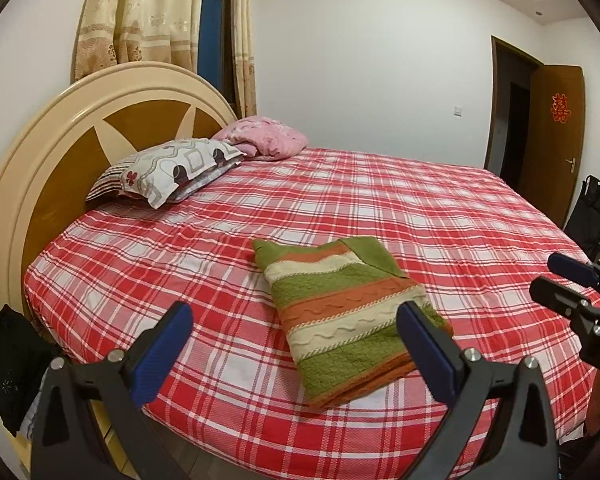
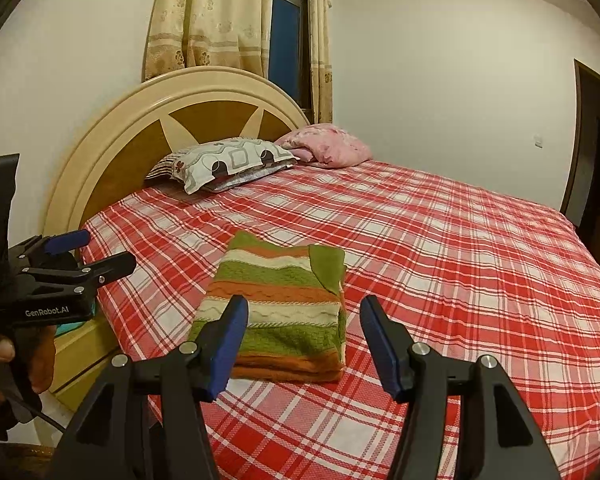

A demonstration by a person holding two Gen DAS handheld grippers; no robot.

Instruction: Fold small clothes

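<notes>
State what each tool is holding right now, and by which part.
Nothing is held. The left tool and the right tool are both open and clear of the folded striped sweater, which lies by itself on the plaid bedsheet.

Two black handheld grippers [image 2: 303, 342] with blue finger pads [image 2: 229, 346], silver screws, white "GenRobot.AI" lettering.
</notes>
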